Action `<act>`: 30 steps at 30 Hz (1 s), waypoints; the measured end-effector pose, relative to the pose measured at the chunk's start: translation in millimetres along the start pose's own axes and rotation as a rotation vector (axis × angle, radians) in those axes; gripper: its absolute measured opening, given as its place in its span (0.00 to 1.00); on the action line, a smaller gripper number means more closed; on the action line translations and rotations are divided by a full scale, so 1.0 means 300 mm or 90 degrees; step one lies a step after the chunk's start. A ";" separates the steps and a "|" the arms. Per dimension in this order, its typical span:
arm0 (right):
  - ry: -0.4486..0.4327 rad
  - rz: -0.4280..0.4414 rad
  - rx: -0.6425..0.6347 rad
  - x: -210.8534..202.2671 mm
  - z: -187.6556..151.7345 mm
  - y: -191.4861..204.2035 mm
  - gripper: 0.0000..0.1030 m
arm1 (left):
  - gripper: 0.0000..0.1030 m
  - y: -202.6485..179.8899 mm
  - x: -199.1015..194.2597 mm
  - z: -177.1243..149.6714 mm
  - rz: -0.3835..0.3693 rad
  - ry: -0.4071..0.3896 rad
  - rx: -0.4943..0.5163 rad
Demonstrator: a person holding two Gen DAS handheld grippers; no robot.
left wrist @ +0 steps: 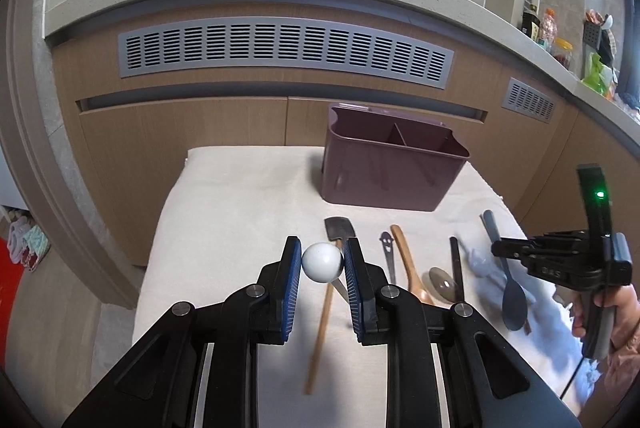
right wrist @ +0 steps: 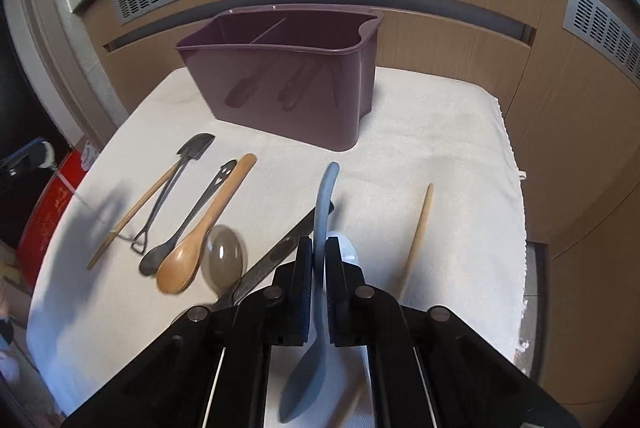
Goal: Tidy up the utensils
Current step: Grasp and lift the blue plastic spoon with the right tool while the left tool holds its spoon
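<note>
right wrist view: my right gripper (right wrist: 319, 252) is clamped on the handle of the grey spoon (right wrist: 316, 308), its bowl hanging back toward the camera, above the white cloth (right wrist: 440, 132). to its left lie a clear spoon (right wrist: 224, 260), a wooden spoon (right wrist: 200, 240) and a small black shovel-shaped spoon (right wrist: 176, 180). the purple caddy (right wrist: 280, 84) stands at the cloth's far end. in the left wrist view my left gripper (left wrist: 322, 262) pinches a white ball-shaped knob (left wrist: 321, 262).
</note>
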State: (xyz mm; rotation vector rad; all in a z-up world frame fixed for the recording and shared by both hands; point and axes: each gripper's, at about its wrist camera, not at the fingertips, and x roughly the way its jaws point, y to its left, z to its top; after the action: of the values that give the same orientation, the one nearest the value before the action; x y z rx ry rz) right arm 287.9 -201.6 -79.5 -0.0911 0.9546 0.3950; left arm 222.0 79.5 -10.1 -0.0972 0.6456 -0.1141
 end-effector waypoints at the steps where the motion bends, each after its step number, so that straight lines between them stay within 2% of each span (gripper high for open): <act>1: -0.002 0.005 0.004 -0.014 -0.005 -0.004 0.05 | 0.22 -0.008 0.000 -0.001 -0.001 0.001 0.002; 6: -0.010 0.057 0.041 -0.065 -0.019 -0.041 0.05 | 0.22 -0.038 -0.010 -0.002 -0.009 0.005 0.009; 14: -0.063 0.041 0.034 -0.160 -0.017 -0.011 0.05 | 0.22 -0.061 -0.065 0.019 -0.011 -0.011 0.020; 24: -0.124 0.047 0.002 -0.307 0.000 0.058 0.05 | 0.22 -0.135 -0.159 0.071 -0.013 -0.057 0.052; 28: -0.113 0.033 -0.011 -0.293 -0.001 0.056 0.05 | 0.22 -0.144 -0.179 0.077 -0.017 -0.065 0.057; 29: -0.103 0.029 -0.004 -0.273 -0.003 0.043 0.07 | 0.22 -0.145 -0.180 0.077 -0.016 -0.064 0.055; 30: -0.091 0.031 0.002 -0.251 -0.006 0.030 0.14 | 0.22 -0.142 -0.177 0.073 -0.015 -0.060 0.053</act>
State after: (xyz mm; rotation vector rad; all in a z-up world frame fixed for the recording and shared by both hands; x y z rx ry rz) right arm 244.5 -215.4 -18.8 -0.0367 0.8173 0.4396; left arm 190.1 45.9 44.2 -0.0300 0.5446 -0.1584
